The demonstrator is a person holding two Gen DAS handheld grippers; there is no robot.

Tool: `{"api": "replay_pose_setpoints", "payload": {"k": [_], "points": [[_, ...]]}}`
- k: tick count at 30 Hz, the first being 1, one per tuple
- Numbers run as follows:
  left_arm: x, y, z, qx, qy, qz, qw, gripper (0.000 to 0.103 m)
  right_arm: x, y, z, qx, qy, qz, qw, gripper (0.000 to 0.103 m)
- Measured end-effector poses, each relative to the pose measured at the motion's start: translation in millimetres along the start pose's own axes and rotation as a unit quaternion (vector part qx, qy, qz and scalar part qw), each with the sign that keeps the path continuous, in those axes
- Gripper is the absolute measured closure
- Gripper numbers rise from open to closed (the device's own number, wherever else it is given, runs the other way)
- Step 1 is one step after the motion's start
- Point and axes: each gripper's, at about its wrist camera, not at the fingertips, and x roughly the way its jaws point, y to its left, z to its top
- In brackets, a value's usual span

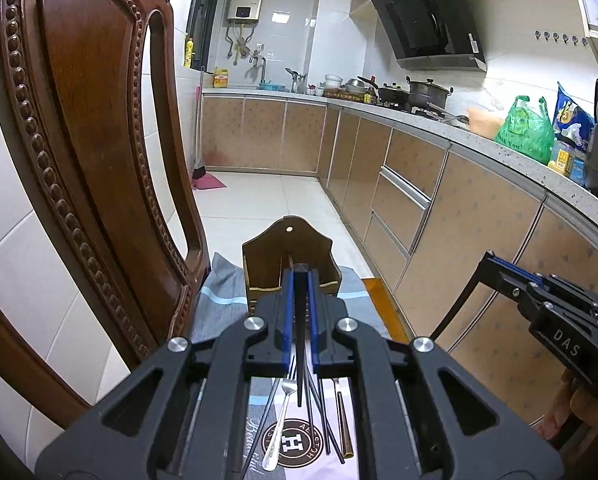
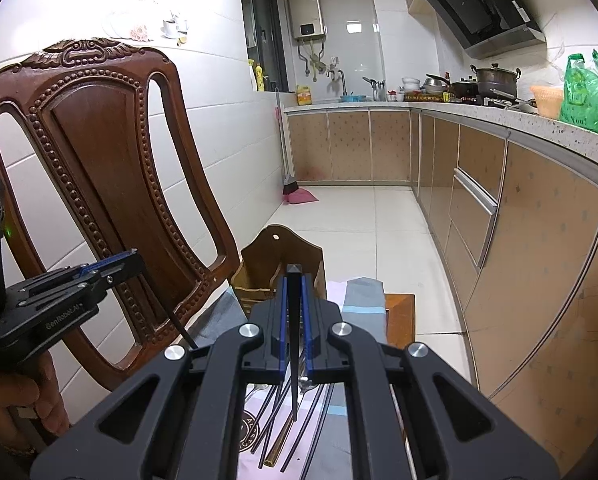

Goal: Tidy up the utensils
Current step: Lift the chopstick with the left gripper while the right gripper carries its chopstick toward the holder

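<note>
Two grippers hover side by side over a small cloth-covered bench, each with its jaws pinched shut on one dark chopstick. The left gripper (image 1: 300,270) holds its chopstick (image 1: 300,360) so the stick hangs down and back from the jaws towards the bench. The right gripper (image 2: 295,270) carries its own chopstick (image 2: 294,360) the same way; seen from the left camera, that stick (image 1: 455,308) slants steeply down from the tips.

The wooden holder (image 1: 287,258) stands straight ahead of both grippers, on the far end of the cloth (image 1: 219,284), its tall back panel turned away and its open top facing up. A divider splits it into two compartments. I can't see anything standing in either, though their floors are hidden. From the left camera the jaws line up almost on the divider; from the right camera the holder (image 2: 277,264) sits slightly to the left of the jaws. Neither hand looks clearly nearer.

Below the grippers, the remaining cutlery lies loose on the cloth, long axes running roughly towards the holder: a fork (image 1: 279,420), several more dark chopsticks (image 1: 326,416) and a gold-coloured piece (image 1: 344,424).

I judge each stick must next be swung upright and lowered, tip first, into a compartment. A carved chair (image 1: 79,140) stands close on the left.
</note>
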Motion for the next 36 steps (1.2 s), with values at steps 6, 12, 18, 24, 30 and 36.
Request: {"api": "replay_pose_setpoints", "payload": {"k": [6, 12, 18, 24, 30, 36], "points": [[7, 2, -3, 0.0, 0.006, 0.0, 1.0, 0.097, -3, 0, 2, -0.002, -0.005, 0.0, 1.0, 0.096], [11, -1, -5, 0.005, 0.011, -0.003, 0.9999, 0.097, -6, -7, 4, 0.003, -0.009, -0.002, 1.0, 0.096], [17, -2, -7, 0.008, 0.015, -0.003, 0.9998, 0.097, -5, -12, 4, 0.008, -0.007, -0.004, 1.0, 0.096], [18, -1, -8, 0.008, 0.015, -0.002, 0.9998, 0.097, 0, -11, 1, 0.007, -0.001, -0.006, 1.0, 0.096], [19, 2, -10, 0.008, 0.011, -0.006, 0.9999, 0.097, 3, -7, 1, 0.002, 0.001, -0.008, 1.0, 0.096], [11, 13, -6, -0.003, 0.002, -0.015, 0.9999, 0.097, 4, 1, 11, -0.006, 0.0, -0.005, 1.0, 0.096]]}}
